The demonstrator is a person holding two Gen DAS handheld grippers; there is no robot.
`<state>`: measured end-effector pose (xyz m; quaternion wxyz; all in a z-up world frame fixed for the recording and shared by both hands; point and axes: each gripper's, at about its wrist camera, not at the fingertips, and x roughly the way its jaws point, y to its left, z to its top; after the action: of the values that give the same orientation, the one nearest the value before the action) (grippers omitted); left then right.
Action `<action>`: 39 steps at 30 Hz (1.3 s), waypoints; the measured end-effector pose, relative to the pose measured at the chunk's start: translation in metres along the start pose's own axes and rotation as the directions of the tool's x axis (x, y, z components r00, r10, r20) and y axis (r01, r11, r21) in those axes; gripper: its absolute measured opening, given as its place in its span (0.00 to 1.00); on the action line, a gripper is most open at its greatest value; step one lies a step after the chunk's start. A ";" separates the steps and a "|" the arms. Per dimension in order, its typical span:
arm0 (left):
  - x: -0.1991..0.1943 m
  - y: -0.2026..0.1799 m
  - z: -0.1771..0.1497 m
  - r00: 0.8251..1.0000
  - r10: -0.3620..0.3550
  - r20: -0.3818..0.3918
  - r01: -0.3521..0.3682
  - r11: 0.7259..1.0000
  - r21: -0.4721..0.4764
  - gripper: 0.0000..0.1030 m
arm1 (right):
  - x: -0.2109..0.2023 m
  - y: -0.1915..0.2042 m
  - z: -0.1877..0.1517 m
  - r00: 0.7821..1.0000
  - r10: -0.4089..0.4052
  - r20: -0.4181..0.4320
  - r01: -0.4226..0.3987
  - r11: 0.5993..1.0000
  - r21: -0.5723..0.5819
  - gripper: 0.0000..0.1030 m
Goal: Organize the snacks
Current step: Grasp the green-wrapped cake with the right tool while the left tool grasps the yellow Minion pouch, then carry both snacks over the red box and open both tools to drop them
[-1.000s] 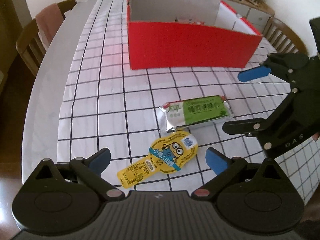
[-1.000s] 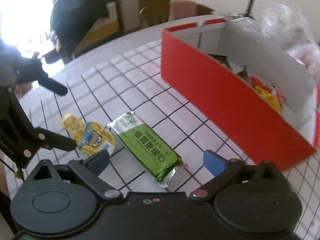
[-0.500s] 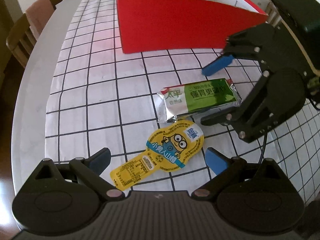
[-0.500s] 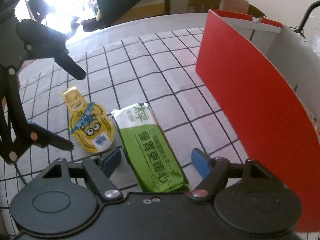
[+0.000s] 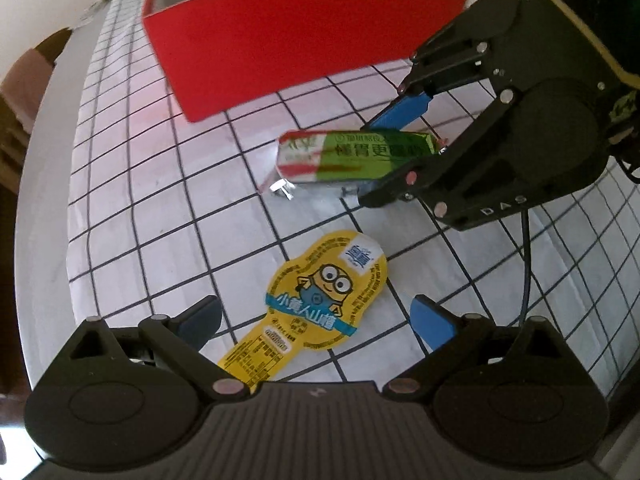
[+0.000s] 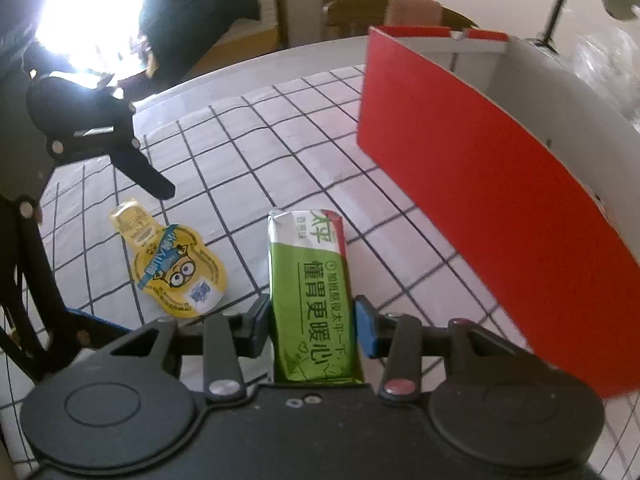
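Note:
My right gripper (image 6: 314, 322) is shut on the green cracker pack (image 6: 310, 280), its blue pads on both long sides. The left wrist view shows the same grip: the right gripper (image 5: 384, 152) holds the green pack (image 5: 352, 156), tilted on the table. My left gripper (image 5: 316, 318) is open, its jaws on either side of the yellow Minion pouch (image 5: 324, 304), which lies flat; the pouch also shows in the right wrist view (image 6: 174, 266). The red snack box (image 5: 304, 36) stands behind, open at the top.
A white cloth with a black grid (image 5: 160, 184) covers the round table. The red box (image 6: 492, 176) is to the right of the green pack. The table edge (image 5: 44, 160) curves on the left. Chairs stand beyond the table (image 6: 400, 8).
My right gripper has closed its jaws on the green pack, which now looks slightly raised at one end. My left gripper has moved forward over the yellow pouch.

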<state>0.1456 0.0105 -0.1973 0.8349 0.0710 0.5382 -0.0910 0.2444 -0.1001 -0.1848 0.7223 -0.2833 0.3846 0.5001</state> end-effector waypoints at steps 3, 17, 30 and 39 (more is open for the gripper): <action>0.007 0.001 0.000 1.000 -0.007 -0.013 0.007 1.000 0.007 0.98 | -0.004 0.001 -0.006 1.000 -0.016 0.001 0.016 0.999 0.045 0.41; 0.003 0.011 0.004 1.000 -0.009 0.005 0.010 0.994 -0.111 0.71 | -0.014 0.021 -0.024 0.986 -0.166 -0.011 0.164 0.956 0.242 0.41; -0.006 0.016 0.000 0.999 0.040 0.000 -0.038 0.956 -0.291 0.65 | -0.018 0.026 -0.025 0.965 -0.255 -0.064 0.261 0.897 0.357 0.40; -0.009 0.029 -0.003 1.000 -0.004 -0.007 0.001 0.894 -0.449 0.65 | -0.035 0.035 -0.025 0.954 -0.292 -0.065 0.294 0.876 0.382 0.40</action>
<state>0.1461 0.0400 -0.1897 0.8266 -0.1238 0.5480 0.0347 0.1974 -0.1263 -0.1698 0.8302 -0.1910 0.4305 0.2981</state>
